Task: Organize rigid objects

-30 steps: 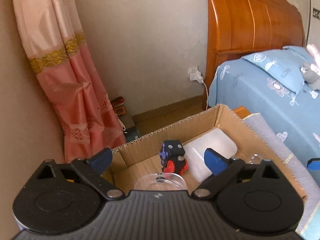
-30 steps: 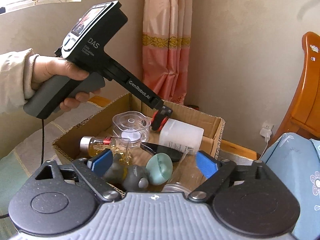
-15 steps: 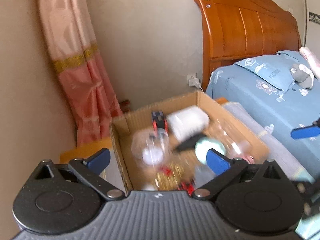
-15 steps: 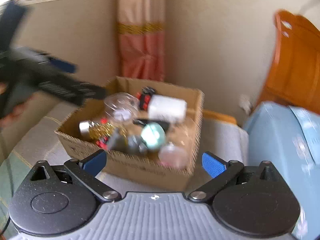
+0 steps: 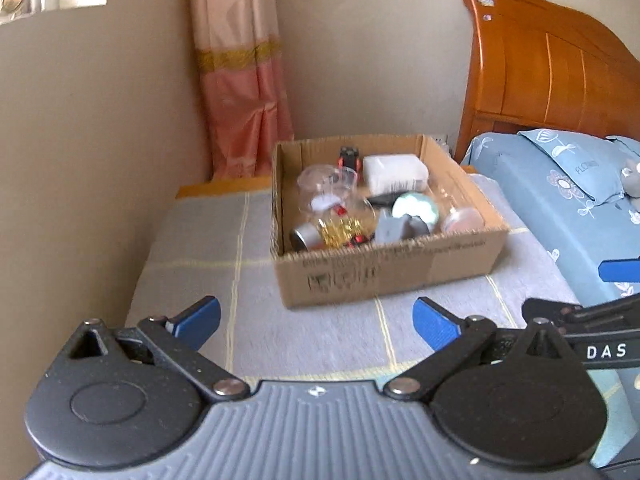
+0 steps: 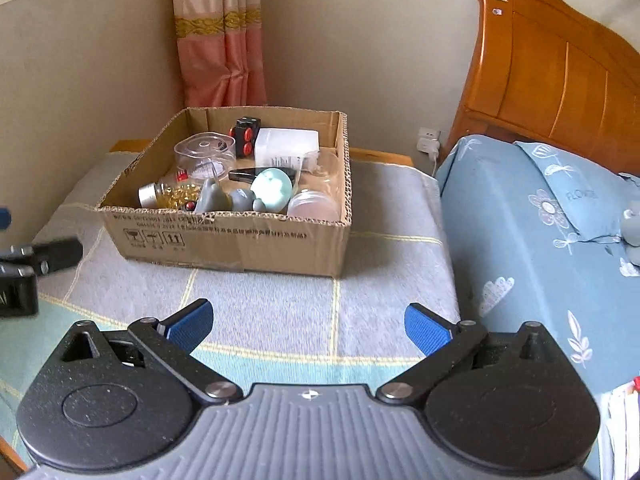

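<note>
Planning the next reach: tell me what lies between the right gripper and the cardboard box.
Only bare checked blanket lies between the right gripper and the cardboard box; the right wrist view shows it.

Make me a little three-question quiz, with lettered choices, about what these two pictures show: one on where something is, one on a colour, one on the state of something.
1. Where does the cardboard box stand?
A. On the grey checked blanket
B. On the blue bedsheet
C. On the floor by the curtain

2. What colour are the pads on the right gripper?
A. Red
B. Blue
C. Yellow

3. In what state is the left gripper?
A. Shut on a bottle
B. Shut on nothing
C. Open, holding nothing

Answers:
1. A: the box rests on the grey checked blanket, beside the flowered blue bedsheet.
2. B: both pads are blue.
3. C: its two pads stand wide apart with only blanket showing between them, well short of the box.
</note>
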`<state>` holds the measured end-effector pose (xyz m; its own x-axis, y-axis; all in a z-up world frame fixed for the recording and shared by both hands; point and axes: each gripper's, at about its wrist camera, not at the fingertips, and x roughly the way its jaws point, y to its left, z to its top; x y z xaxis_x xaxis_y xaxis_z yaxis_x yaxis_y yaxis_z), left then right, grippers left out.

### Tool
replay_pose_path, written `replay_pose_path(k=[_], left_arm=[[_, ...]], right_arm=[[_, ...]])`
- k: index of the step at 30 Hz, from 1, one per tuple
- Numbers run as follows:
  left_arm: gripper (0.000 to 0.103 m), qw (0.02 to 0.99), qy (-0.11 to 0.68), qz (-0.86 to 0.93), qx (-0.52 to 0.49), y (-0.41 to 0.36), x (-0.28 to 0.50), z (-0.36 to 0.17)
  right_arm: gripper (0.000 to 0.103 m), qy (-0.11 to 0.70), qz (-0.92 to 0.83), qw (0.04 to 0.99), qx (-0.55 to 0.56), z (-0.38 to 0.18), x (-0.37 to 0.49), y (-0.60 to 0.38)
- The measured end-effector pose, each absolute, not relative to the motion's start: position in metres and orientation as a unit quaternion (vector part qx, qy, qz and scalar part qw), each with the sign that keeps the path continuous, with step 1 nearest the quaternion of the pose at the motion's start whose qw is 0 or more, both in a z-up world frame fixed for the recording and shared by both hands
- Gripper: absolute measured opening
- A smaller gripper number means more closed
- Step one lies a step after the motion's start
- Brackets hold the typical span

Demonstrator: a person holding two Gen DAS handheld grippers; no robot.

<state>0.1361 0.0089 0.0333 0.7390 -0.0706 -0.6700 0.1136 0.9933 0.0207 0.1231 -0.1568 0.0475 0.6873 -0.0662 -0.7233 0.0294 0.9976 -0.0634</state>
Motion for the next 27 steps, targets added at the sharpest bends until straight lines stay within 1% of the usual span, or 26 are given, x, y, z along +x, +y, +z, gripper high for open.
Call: replay_pose_path(k=[7, 27], left_arm=[[0.102, 0.933, 0.356, -0.034, 0.037, -0.002, 0.12, 0.037], [0.102, 0.931, 0.362, -0.029, 0.032, -0.005, 0.117, 0.04]], right_arm=[[0.103, 0.381, -0.029, 0.924, -0.016, 0.057, 0.106, -0.156], [0.103, 0.375, -0.03, 0.926, -0.01, 0.061, 0.105, -0.155]])
